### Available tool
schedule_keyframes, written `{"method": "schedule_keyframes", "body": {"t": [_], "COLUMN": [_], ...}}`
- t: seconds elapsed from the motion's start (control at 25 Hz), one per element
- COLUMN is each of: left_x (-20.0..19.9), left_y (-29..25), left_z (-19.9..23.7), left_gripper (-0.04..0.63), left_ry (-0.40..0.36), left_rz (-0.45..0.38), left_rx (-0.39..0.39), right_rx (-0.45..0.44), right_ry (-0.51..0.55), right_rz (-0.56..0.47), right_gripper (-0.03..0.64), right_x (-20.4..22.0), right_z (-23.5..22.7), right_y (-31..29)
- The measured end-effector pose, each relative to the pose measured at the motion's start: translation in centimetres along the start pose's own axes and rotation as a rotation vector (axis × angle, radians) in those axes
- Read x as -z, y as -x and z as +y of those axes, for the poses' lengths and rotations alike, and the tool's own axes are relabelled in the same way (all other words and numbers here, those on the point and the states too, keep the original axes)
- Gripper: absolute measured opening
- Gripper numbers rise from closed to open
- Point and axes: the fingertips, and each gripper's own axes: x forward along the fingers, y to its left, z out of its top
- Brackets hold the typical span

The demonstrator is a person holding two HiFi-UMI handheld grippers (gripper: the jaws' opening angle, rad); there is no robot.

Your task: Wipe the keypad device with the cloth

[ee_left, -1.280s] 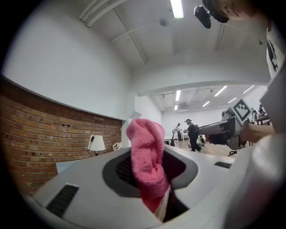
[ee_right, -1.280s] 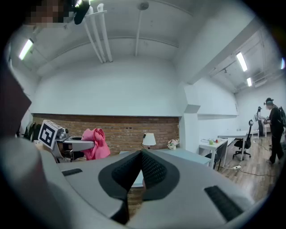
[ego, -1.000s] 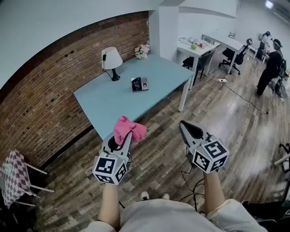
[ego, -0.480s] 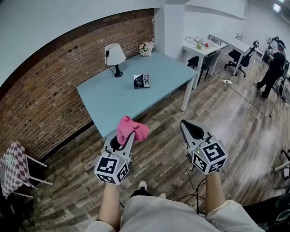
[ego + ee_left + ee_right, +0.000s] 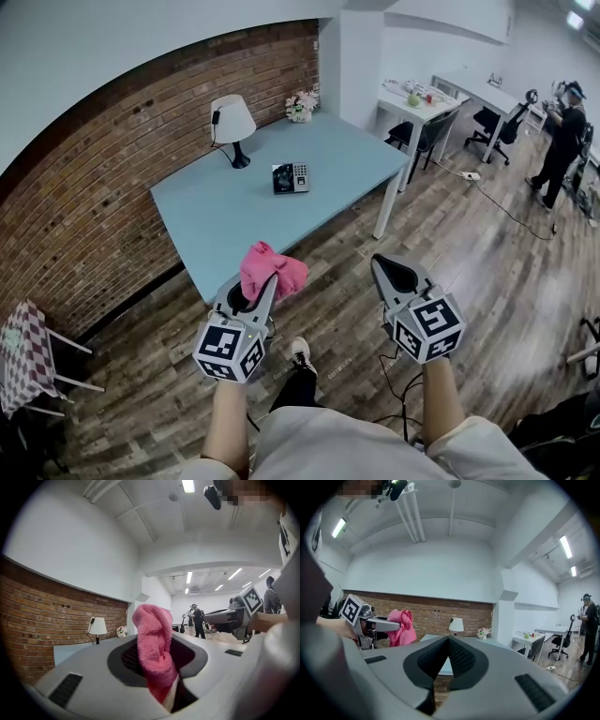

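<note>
1. Wooden floor [image 5: 469,244] lies under both claws, and a brick wall [image 5: 112,187] runs far ahead of them.
2. Both forearms [image 5: 230,417] reach forward from the bottom edge of the head view. Each hand is hidden behind its claw's marker cube [image 5: 228,349].
3. On the person's left, the left claw [image 5: 263,281] points forward and upward with its jaws clamped on a pink cloth [image 5: 270,266]. The cloth bunches above the tips and spills toward the other claw.
4. Level with it and well apart to its right, the right claw [image 5: 377,262] has its jaws pressed together with nothing between them.
5. Ahead of both claws stands a blue desk [image 5: 225,220], its near edge just beyond the left claw in the head view.
6. Well ahead of both claws, touching neither, the keypad [image 5: 290,176] lies on the desk near its middle.
7. Beyond the keypad, on the wall side of the desk, stand a lamp [image 5: 231,122] and some flowers [image 5: 300,105].
8. The cloth covers the left claw's tips, and the keypad is too small for its keys to be made out.
9. A shoe [image 5: 300,353] shows between the claws, and a person [image 5: 565,127] stands far off to the right of the right claw.
</note>
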Motion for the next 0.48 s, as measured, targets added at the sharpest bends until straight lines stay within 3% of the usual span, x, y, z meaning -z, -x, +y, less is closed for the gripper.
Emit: {"method": "schedule_keyframes", "body": {"t": [0.48], "left_x": [0.5], "left_y": [-12.9], "left_z": [9.1], "left_gripper": [0.133], "left_ry": [0.046], "left_rz": [0.010], "left_rx": [-0.004], "right_rx": [-0.033], "right_ry": [-0.039], "right_rz": [0.031], "right_gripper": [0.018], "right_x": [-0.4], "right_z": [-6.9], "right_y": [-13.4]}}
